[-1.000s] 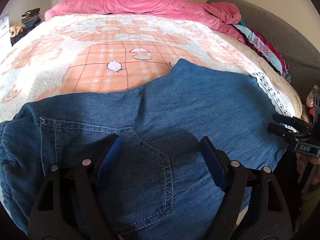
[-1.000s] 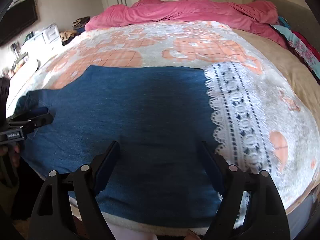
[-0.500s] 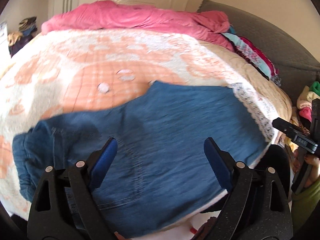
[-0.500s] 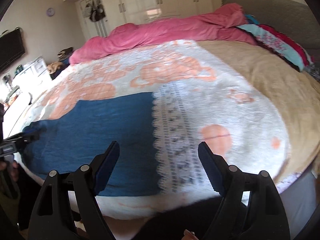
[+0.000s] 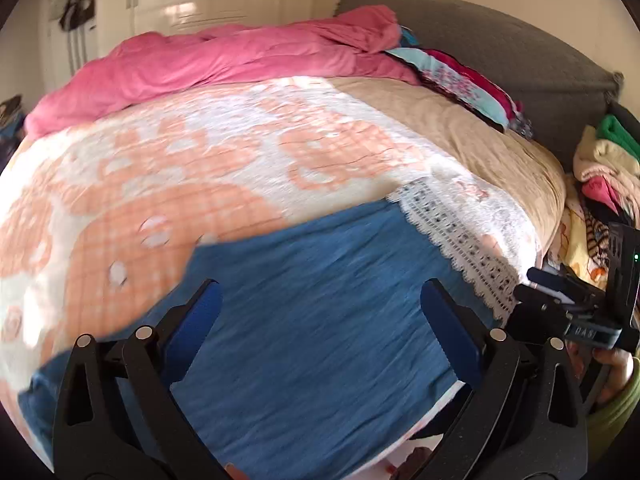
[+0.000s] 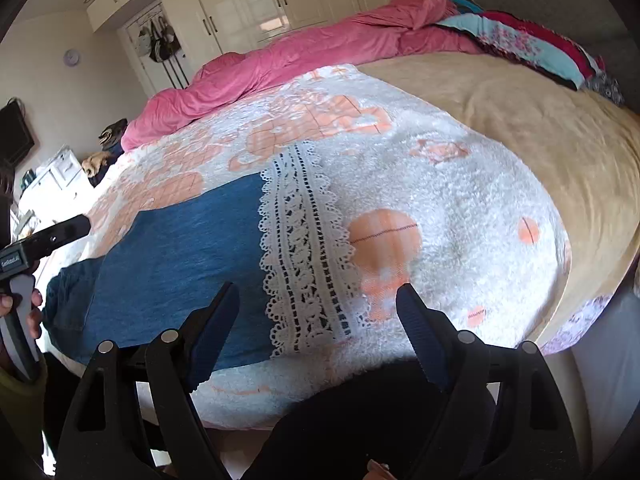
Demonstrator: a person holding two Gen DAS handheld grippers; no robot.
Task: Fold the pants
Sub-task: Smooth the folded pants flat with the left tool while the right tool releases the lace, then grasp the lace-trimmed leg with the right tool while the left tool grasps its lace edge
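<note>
Blue denim pants [image 5: 312,320] lie folded flat on the bed's near edge, on a white and orange blanket [image 5: 208,168]. My left gripper [image 5: 318,308] is open and empty, held above the pants' right part. My right gripper [image 6: 318,304] is open and empty, above the blanket's lace strip [image 6: 300,248], to the right of the pants [image 6: 176,256]. The right gripper shows at the right edge of the left wrist view [image 5: 560,300]. The left gripper shows at the left edge of the right wrist view [image 6: 44,240].
A pink duvet [image 5: 224,56] is heaped along the far side of the bed. Patterned cloths [image 5: 460,80] lie by the grey headboard [image 5: 500,52]. A pile of clothes [image 5: 604,176] sits off the bed's right side. White wardrobes [image 6: 256,8] stand behind.
Both grippers have pulled back from the pants and swung to the right. The left view has left the back pocket; the right view now centres on the lace strip and bare blanket.
</note>
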